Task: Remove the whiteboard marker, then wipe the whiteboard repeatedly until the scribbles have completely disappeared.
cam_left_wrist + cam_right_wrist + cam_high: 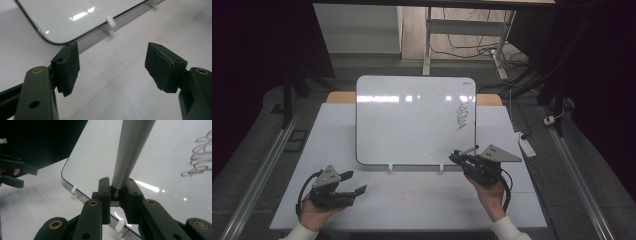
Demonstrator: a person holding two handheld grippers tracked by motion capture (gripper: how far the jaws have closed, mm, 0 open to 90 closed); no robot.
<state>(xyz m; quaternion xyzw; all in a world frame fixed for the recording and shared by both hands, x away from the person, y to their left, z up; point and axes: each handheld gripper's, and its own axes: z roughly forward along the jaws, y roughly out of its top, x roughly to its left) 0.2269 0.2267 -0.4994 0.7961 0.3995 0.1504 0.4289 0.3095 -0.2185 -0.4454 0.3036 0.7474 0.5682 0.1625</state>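
Note:
A white whiteboard (412,120) stands propped on the white table (422,205), with a grey scribble (463,117) near its right edge. My right gripper (455,156) is at the board's lower right corner, shut on a grey marker (468,149). In the right gripper view the marker (132,147) rises from between the jaws (117,187) across the whiteboard (170,157), left of the scribble (200,155). My left gripper (354,182) lies low at the table's front left, open. In its own view the pads (112,67) stand wide apart with nothing between them, facing the whiteboard's (75,15) lower corner.
Two small white clips (390,167) hold the board's bottom edge. Faint red marks (407,195) show on the table between the hands. A white power strip (526,145) lies on the floor at the right. Desk legs and cables (472,47) stand behind the table.

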